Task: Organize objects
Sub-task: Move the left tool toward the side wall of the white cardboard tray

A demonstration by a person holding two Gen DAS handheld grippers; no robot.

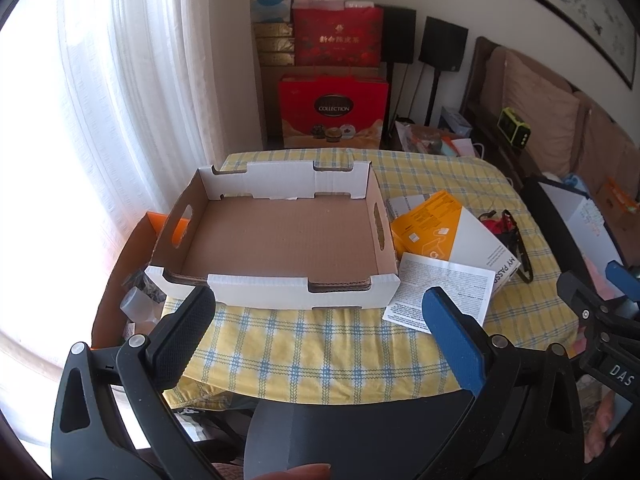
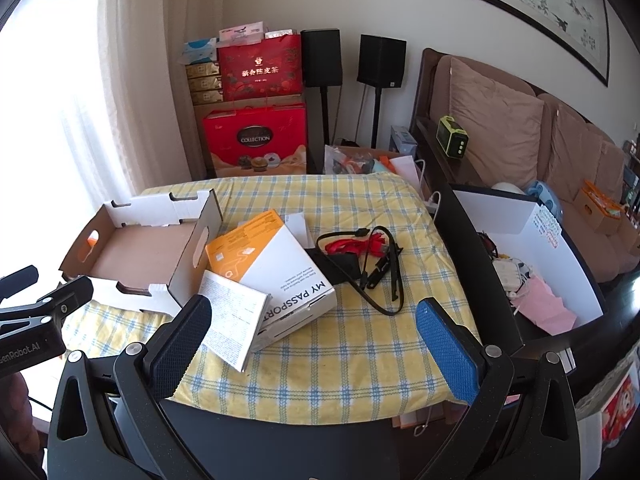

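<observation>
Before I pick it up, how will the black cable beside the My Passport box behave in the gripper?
The black cable lies in loose loops, so it is probably floppy and will dangle. It looks thin and light. It overlaps the red cable, so that one may drag along.

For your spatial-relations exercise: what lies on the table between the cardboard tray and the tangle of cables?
The orange-and-white My Passport box, with a printed leaflet leaning on its near side, lies between cardboard tray and cables; the right wrist view shows it best.
</observation>
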